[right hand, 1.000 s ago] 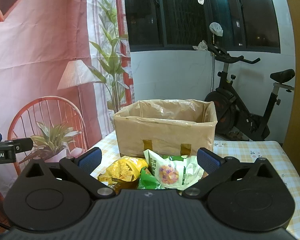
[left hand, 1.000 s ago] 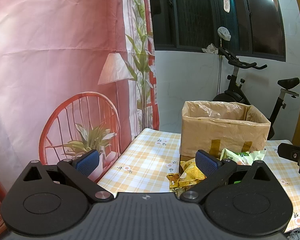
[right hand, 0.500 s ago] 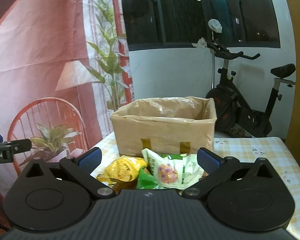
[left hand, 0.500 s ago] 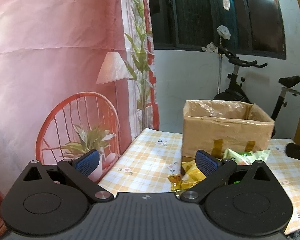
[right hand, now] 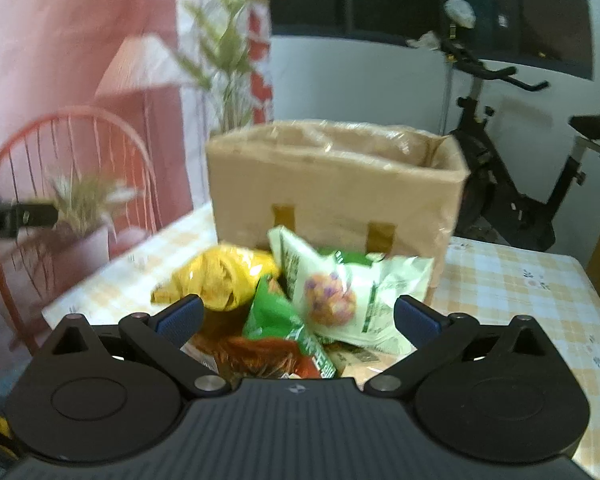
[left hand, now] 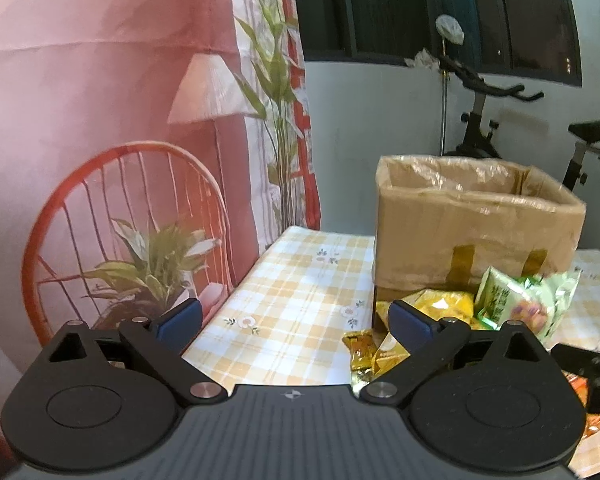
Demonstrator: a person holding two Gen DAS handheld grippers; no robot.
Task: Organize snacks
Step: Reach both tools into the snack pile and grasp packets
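Right wrist view, nearest first: my right gripper [right hand: 296,316] is spread wide with nothing between its fingers, poised just over the snack pile. Right under it lies a red-brown packet [right hand: 260,354], with a green bag [right hand: 276,312] on top of it. Just beyond are a yellow bag [right hand: 224,276] on the left and a pale green bag [right hand: 348,296] with a round picture on it, leaning toward the box [right hand: 336,192]. The box stands directly behind the pile on the checked table [right hand: 520,292], open at the top; I cannot see its floor, so I cannot tell whether anything is in it yet.

In the left wrist view, my left gripper [left hand: 294,318] is also released and empty, over bare cloth beside the pile, with small gold packets [left hand: 360,350] near its right finger.

My judgement: the sorting has barely begun. Every snack I can see sits outside the box, none is grasped, and the whole pile remains to be moved
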